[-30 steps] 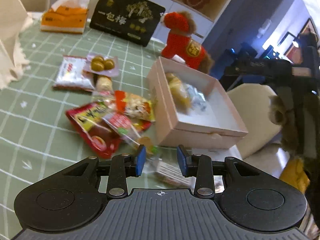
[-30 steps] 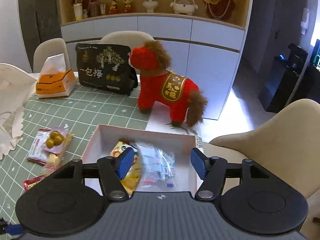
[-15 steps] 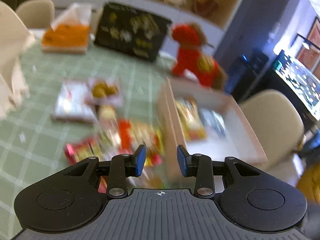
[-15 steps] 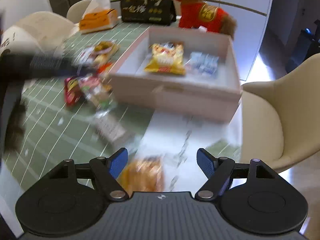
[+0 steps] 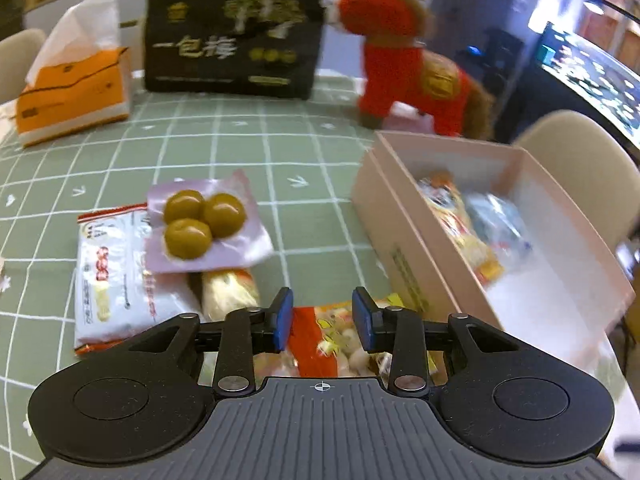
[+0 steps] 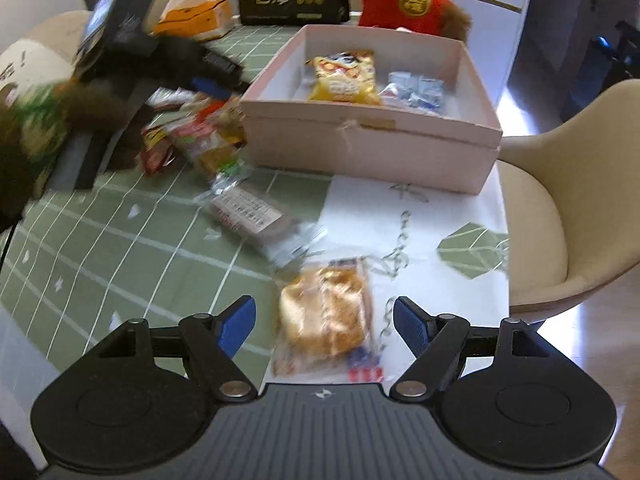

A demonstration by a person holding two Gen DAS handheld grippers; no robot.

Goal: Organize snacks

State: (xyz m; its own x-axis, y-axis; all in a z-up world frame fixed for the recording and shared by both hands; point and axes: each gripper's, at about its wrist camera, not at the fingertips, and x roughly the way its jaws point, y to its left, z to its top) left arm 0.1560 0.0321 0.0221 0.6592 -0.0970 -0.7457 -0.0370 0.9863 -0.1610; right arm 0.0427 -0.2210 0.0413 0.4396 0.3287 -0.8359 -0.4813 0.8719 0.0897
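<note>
- Pickup step, by the look of it: both grippers are lining up on loose snacks on the green grid-patterned table (image 6: 120, 248), with the pale pink cardboard box (image 6: 360, 144) as the drop spot. Two packs are already in it, a yellow crinkly snack bag (image 6: 344, 76) and a clear pack of blue-white sweets (image 6: 416, 88).
- Right gripper (image 6: 324, 324) hangs over a clear-wrapped golden pastry pack (image 6: 326, 312) lying at the near table edge, on the white part of the cloth. Its blue fingers (image 6: 236, 324) stand wide apart, either side of the pack, not touching it, holding nothing.
- That pack's long axis runs roughly away from the camera, tilted a little, its far end pointing toward the box. The fingers straddle its short width, so I'd guess the next move is just lowering and squeezing across it.
- Left gripper (image 5: 322, 320) is over a red-and-yellow printed snack bag (image 5: 336, 340) right beside the box wall. Its jaws have just been closing to a narrow gap; the bag shows through that gap, but I can't see the pads pinching it.
- The left one probably needs to dip lower to catch it.
- Plenty of other packs are left to sort.
</note>
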